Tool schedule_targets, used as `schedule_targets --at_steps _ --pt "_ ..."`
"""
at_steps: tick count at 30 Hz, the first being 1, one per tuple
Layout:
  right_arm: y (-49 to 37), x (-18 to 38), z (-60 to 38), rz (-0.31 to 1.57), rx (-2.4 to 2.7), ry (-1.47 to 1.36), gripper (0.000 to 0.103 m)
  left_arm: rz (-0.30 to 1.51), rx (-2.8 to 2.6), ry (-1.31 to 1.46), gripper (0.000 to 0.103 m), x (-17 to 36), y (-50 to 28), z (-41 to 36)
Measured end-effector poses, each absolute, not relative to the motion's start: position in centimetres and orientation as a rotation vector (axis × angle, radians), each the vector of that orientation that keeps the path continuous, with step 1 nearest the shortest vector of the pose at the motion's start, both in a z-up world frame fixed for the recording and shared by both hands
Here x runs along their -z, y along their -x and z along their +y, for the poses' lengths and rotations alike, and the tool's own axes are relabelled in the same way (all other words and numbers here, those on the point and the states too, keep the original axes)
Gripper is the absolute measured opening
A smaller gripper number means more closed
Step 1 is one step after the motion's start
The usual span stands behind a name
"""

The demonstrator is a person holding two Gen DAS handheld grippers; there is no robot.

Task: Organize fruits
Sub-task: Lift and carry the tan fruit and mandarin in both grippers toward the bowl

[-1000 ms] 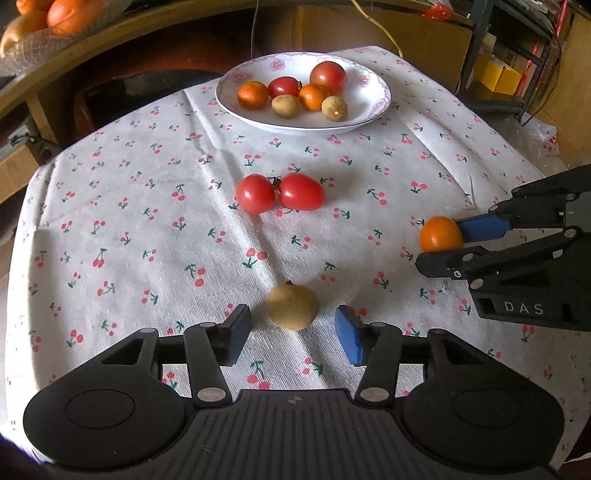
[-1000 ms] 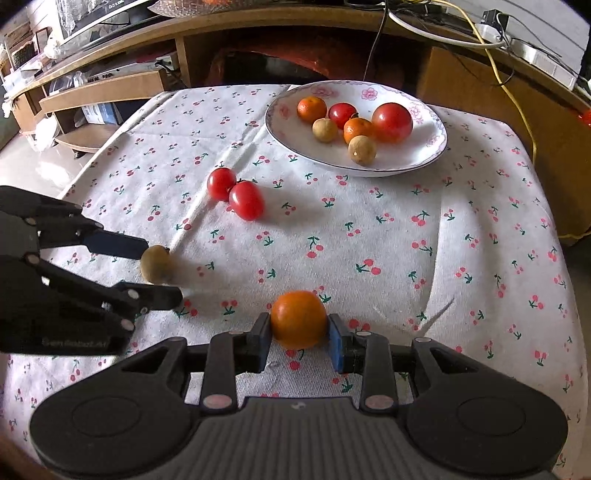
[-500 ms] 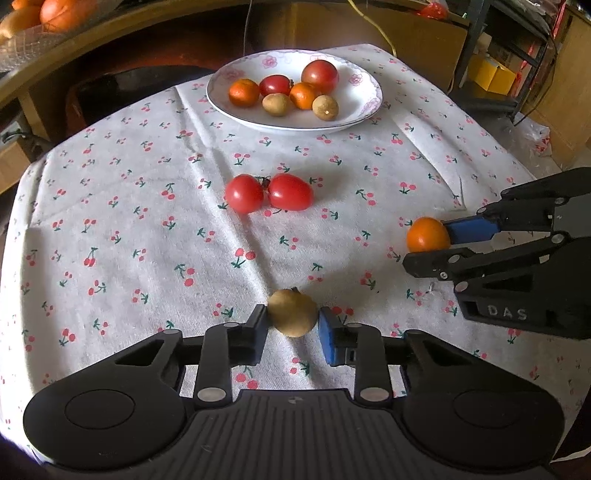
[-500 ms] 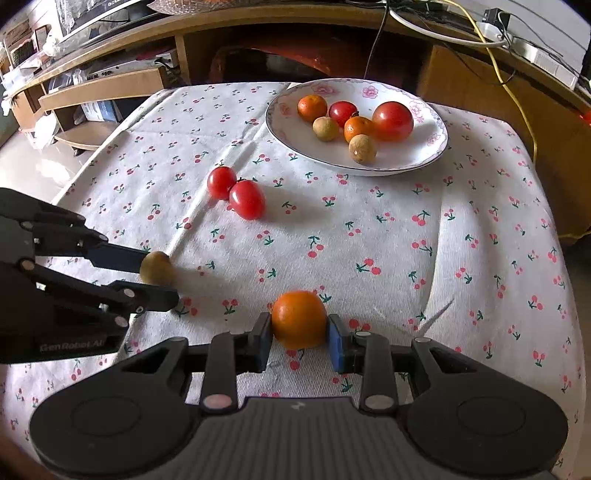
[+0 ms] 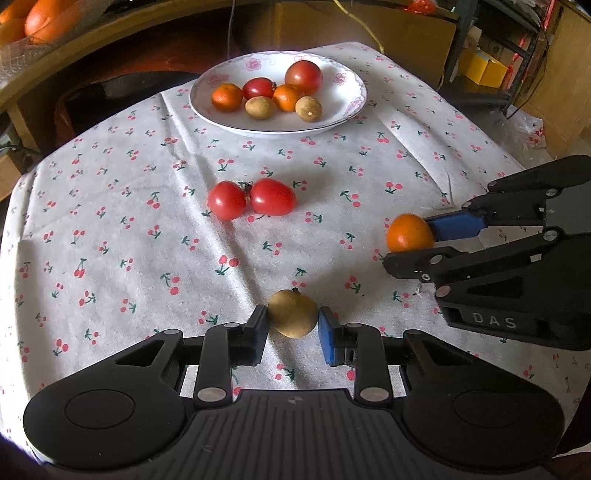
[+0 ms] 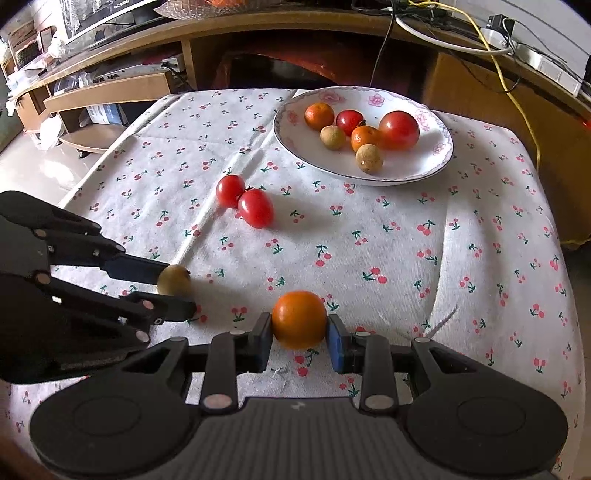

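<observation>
My left gripper (image 5: 292,324) is shut on a small tan round fruit (image 5: 292,313), held just above the cherry-print cloth; it also shows in the right wrist view (image 6: 173,280). My right gripper (image 6: 299,332) is shut on a small orange (image 6: 299,319), which also shows in the left wrist view (image 5: 409,232). Two red tomatoes (image 5: 251,198) lie side by side mid-table, also in the right wrist view (image 6: 245,201). A white floral plate (image 5: 343,110) at the far side holds several fruits; it shows in the right wrist view too (image 6: 436,162).
A wooden shelf (image 6: 110,88) stands beyond the table's far left. A yellow cable (image 6: 517,103) hangs at the far right. A bowl of oranges (image 5: 33,18) sits on the wooden ledge behind the table. Bare cloth (image 6: 443,240) lies between the plate and my grippers.
My left gripper closed from open onto the tan fruit and lifted it slightly. My right gripper kept its grip on the orange and rose a little.
</observation>
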State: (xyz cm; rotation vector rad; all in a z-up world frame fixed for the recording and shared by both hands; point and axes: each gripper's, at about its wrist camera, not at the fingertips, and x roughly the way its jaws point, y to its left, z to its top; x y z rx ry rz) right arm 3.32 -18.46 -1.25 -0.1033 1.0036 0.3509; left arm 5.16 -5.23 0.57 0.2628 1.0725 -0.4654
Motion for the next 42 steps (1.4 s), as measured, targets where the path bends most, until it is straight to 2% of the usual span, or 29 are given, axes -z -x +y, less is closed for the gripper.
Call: schedule_targets --at_steps 42 --pt "-3.9 -0.3 -17.8 0.961 -0.344 0.084 0.031 1.006 0.418 -0.255 0.036 -2.6 -6.5 -5.8"
